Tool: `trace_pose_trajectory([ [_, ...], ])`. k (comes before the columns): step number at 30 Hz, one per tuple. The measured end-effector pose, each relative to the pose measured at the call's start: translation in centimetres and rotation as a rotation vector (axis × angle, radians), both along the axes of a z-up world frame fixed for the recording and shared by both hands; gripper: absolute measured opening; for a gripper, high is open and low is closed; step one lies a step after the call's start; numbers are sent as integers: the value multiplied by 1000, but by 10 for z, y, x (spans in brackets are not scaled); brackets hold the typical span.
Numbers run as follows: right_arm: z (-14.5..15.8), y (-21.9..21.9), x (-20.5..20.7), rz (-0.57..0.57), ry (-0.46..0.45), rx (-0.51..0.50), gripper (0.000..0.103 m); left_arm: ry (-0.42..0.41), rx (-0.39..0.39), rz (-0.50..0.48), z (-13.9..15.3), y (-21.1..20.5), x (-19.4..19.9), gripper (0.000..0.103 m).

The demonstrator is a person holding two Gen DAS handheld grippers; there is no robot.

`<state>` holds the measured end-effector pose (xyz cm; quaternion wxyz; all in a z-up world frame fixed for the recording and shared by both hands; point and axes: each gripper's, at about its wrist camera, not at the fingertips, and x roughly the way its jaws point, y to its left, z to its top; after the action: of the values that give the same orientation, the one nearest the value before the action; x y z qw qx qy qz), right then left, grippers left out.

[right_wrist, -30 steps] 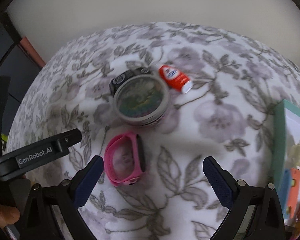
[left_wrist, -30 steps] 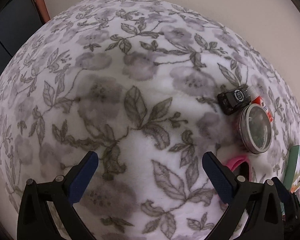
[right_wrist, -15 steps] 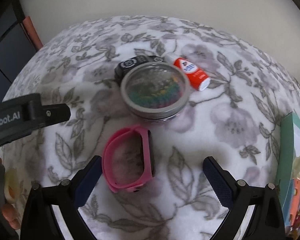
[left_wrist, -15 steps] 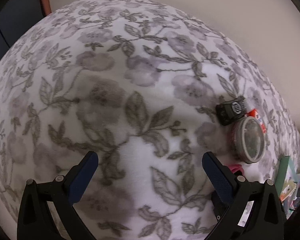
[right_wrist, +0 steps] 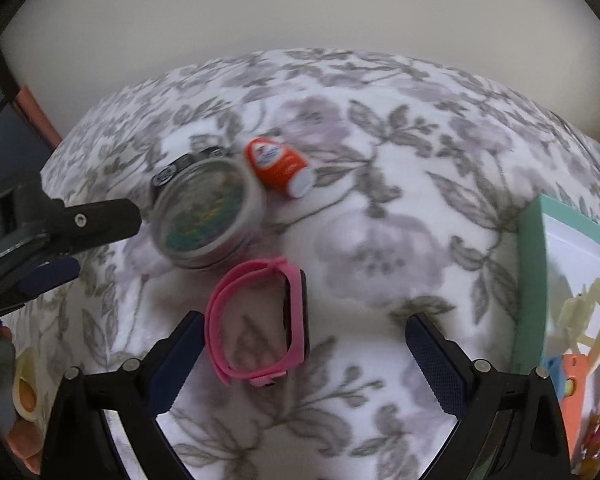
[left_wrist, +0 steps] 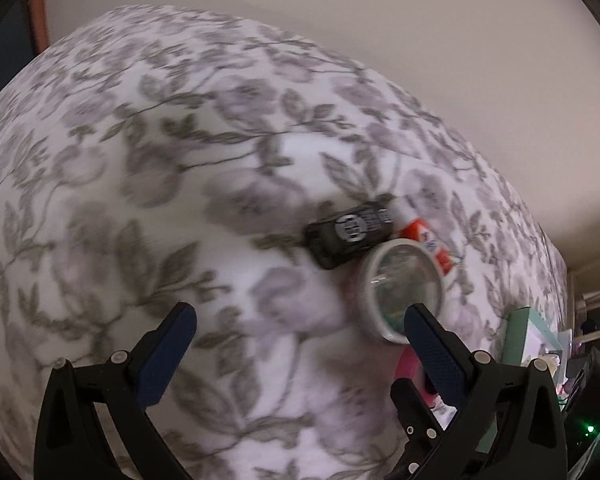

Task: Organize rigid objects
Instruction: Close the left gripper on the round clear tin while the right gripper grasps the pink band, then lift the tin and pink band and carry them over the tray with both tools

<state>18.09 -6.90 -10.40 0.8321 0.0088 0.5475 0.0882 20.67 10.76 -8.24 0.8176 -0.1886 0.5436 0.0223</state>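
Note:
On the floral blanket (right_wrist: 400, 240) lie a round tin with a clear lid (right_wrist: 208, 212), a black adapter (left_wrist: 350, 234) behind it, a small red-and-white bottle (right_wrist: 278, 166) and a pink watch (right_wrist: 260, 322). My right gripper (right_wrist: 304, 340) is open, with the pink watch between its fingers, nearer the left one. My left gripper (left_wrist: 300, 334) is open and empty; its right fingertip overlaps the tin (left_wrist: 400, 292) in view. It also shows at the left of the right wrist view (right_wrist: 60, 248).
A teal-edged box (right_wrist: 536, 280) holding toys stands at the right edge of the blanket. A plain wall rises behind the bed. Dark furniture stands at the far left.
My left gripper has swung right toward the tin and adapter. My right gripper has moved forward, so the pink watch now sits between its fingers. Both stay open.

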Motion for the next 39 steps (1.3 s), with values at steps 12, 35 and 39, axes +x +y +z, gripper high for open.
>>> trace_pose_trajectory([
  [12,6,-21,4,-37,1,19,64,-23,36,-113,-1,-53,21,103],
  [35,45,-63,3,-122,-24,102,53,-5,33,-88,15,-64,11,74],
  [39,70,-80,-5,-149,-65,107,53,-64,7,-84,47,-71,2,74],
])
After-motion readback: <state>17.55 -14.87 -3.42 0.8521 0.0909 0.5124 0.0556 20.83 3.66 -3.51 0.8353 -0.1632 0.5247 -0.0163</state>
